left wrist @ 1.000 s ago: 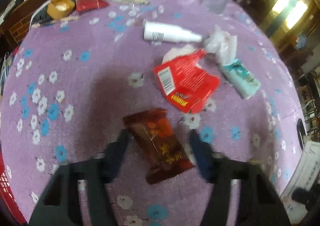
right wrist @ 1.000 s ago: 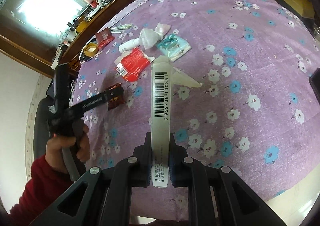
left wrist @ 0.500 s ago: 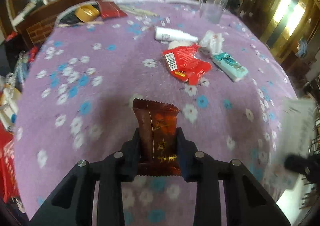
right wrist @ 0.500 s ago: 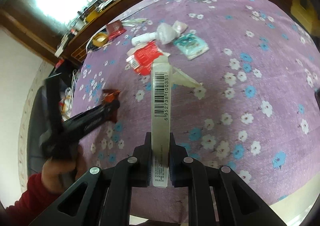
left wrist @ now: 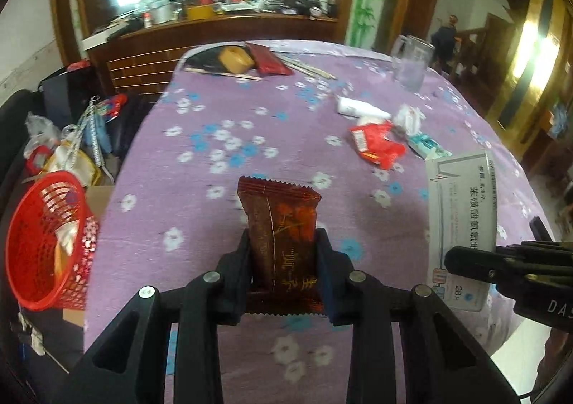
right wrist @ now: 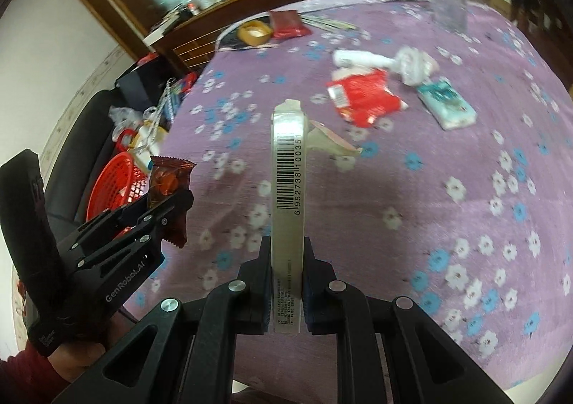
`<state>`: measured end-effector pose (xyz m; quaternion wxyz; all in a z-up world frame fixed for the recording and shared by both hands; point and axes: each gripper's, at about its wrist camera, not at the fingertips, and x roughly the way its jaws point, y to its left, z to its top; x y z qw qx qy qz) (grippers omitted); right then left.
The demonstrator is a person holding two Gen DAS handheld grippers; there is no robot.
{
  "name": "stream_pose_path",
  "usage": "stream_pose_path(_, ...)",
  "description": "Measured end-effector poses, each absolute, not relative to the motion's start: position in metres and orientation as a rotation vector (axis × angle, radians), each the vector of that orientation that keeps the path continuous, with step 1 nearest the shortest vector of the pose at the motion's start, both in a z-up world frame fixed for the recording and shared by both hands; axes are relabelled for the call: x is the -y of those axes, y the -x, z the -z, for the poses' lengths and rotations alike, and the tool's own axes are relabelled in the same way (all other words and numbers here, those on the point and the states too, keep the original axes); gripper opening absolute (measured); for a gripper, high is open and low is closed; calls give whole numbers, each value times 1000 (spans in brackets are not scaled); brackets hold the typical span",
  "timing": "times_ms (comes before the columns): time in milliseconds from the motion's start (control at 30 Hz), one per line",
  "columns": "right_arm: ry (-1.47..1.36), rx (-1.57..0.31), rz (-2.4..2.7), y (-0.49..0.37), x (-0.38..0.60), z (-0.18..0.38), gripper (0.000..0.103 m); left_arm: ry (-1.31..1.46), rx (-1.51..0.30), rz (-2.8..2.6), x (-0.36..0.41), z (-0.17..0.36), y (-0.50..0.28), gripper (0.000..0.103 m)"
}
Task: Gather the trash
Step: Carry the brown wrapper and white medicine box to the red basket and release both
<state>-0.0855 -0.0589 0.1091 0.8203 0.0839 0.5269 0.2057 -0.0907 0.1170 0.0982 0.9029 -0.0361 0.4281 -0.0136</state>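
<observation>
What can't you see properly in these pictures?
- Left wrist view: the brown wrapper has its bottom sides hidden by the left gripper's fingers.
- Left wrist view: the white box is partly covered by the right gripper.
- Left wrist view: the red basket's contents are blurred.
- Right wrist view: the box's small print is too tiny.

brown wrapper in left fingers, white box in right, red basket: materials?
Brown wrapper: glossy plastic film by the look, with a zigzag crimped end and a centre seam.
White box: thin printed cardboard, probably; flat faces, barcode, an open flap.
Red basket: moulded plastic lattice, slightly shiny.
</observation>
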Motion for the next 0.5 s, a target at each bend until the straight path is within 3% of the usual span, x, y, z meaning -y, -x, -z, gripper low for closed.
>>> stream_pose_path(500, -153, -1064, -468, 85, 45, -127, 15, 51, -826, 37, -113, -119, 92, 31)
